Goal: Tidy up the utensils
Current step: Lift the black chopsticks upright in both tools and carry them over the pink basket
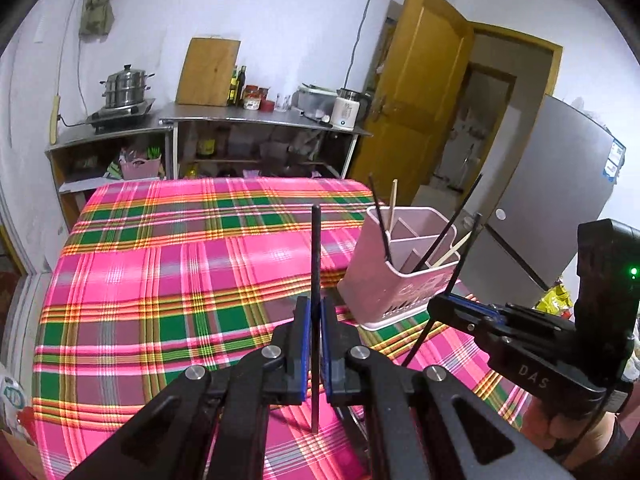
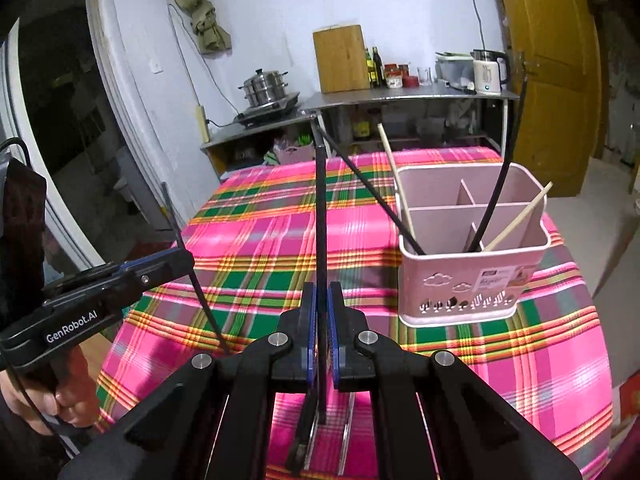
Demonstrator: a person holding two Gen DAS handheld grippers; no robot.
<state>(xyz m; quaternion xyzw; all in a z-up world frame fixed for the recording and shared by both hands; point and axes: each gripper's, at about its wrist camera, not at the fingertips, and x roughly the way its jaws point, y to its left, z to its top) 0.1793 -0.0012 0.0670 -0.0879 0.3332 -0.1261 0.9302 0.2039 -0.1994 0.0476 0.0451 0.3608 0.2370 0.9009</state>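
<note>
Plaid cloth (image 1: 160,280) covered the counter, with a pink holder (image 2: 472,272) at right of frame. Each hand-held gripper, left (image 1: 315,320) and right (image 2: 322,304), pinched one black chopstick (image 1: 315,248) (image 2: 320,208).

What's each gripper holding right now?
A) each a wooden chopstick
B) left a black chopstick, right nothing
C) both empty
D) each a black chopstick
D: the left gripper is shut on a black chopstick that stands up between its pads, and the right gripper clamps another black chopstick the same way, both beside the pink utensil holder, not yet in it.
</note>
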